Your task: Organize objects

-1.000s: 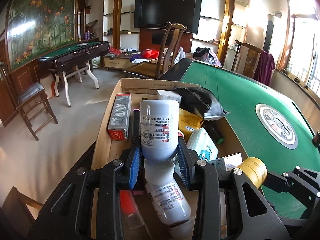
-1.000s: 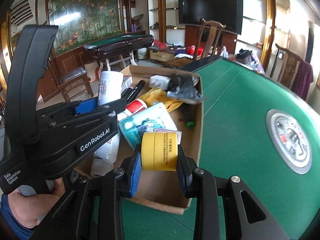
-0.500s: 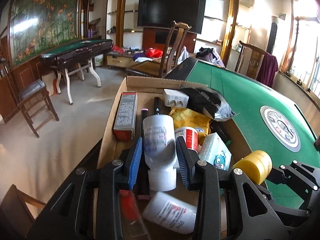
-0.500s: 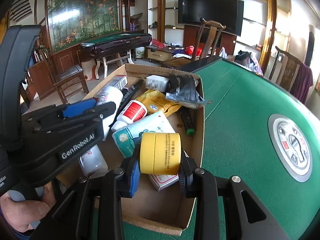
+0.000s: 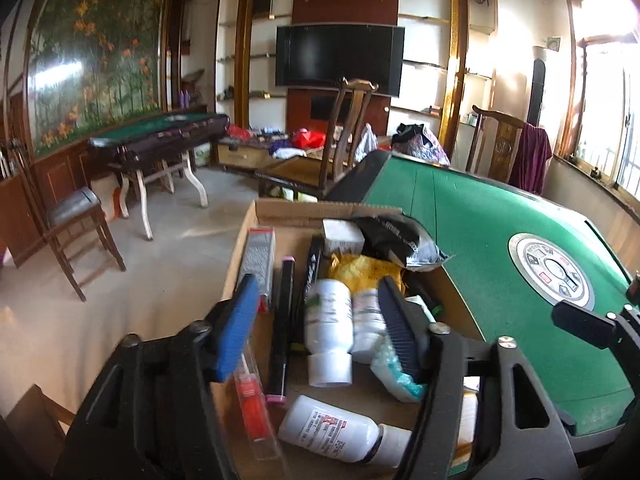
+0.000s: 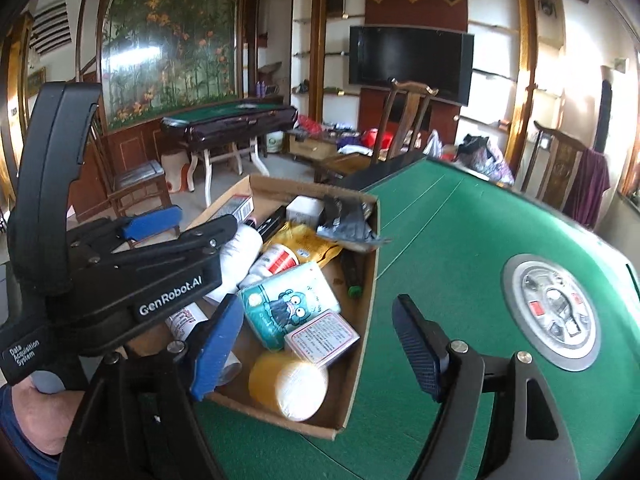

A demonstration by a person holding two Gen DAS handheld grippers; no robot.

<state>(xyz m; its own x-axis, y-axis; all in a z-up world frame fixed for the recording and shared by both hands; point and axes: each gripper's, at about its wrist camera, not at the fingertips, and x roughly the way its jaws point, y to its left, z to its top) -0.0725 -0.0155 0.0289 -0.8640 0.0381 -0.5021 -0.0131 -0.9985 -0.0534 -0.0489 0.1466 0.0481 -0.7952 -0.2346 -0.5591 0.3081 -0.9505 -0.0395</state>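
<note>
Left wrist view: left gripper (image 5: 316, 320), jaws opening, nothing pressed; a white bottle (image 5: 329, 330) is seen lying in the box (image 5: 246, 232).

Right wrist view: right gripper (image 6: 320, 346), jaws opening, empty; yellow jar (image 6: 288, 384) lies in the box's near corner.

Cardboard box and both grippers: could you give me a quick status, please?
Left gripper and right gripper opening, nothing pinched. White bottle and yellow jar lie in the cardboard box. Nothing in the way.

Right tongs (image 6: 320, 344) opening, nothing pressed between the pads. Below them, yellow jar (image 6: 288, 386) lying on its side in cardboard box (image 6: 366, 312) on green surface (image 6: 460, 240), just beside small white carton (image 6: 322, 336) and tissue pack (image 6: 288, 304). Left tongs (image 6: 160, 236) over the box.
</note>
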